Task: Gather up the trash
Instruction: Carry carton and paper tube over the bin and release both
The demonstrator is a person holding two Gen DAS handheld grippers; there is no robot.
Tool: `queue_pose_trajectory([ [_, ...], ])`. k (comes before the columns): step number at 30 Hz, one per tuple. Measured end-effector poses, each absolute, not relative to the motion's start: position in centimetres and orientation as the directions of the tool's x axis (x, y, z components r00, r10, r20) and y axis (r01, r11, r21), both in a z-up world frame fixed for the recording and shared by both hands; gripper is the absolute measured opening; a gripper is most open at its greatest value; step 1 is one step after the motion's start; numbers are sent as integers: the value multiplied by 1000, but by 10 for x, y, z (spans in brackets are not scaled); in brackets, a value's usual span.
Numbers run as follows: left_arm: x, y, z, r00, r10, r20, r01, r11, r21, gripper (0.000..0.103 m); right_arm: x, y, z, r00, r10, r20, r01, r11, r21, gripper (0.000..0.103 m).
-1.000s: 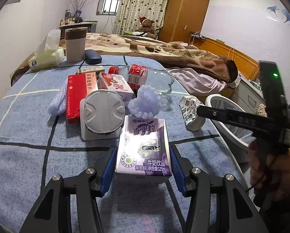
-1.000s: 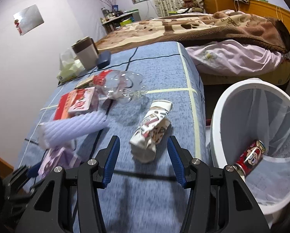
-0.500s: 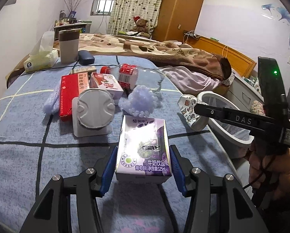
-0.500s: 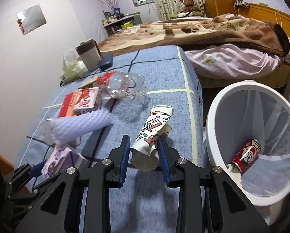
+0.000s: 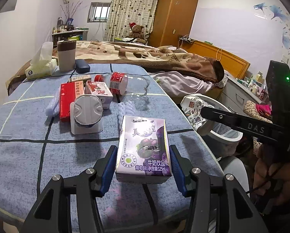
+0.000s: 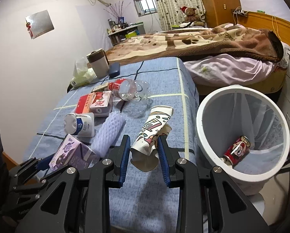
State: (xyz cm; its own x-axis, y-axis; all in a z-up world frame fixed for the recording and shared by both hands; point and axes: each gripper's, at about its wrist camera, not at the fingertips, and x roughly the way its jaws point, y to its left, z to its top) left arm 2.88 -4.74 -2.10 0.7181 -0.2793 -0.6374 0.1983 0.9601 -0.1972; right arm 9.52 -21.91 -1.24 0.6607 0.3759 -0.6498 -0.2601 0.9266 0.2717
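My left gripper is shut on a purple milk carton, held just above the blue cloth; it shows in the right wrist view too. My right gripper is shut on a crushed patterned paper cup, lifted off the table near its right edge; the cup also shows in the left wrist view. A white bin with a red can inside stands right of the table.
On the table lie a yogurt cup, a red box, a small pink carton, a clear plastic bottle and white foam netting. A tissue pack, tumbler and dark case stand behind.
My right gripper closed on the paper cup and lifted it slightly toward the bin. My left gripper lifted the purple carton a little and pulled back.
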Motion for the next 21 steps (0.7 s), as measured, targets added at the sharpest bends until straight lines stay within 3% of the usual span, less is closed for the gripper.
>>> queue_pose_trajectory([
  [21, 76, -88, -10, 703, -316, -637, 264, 948, -178, 53, 98, -263, -17, 698, 313, -644, -162, 945, 284, 30],
])
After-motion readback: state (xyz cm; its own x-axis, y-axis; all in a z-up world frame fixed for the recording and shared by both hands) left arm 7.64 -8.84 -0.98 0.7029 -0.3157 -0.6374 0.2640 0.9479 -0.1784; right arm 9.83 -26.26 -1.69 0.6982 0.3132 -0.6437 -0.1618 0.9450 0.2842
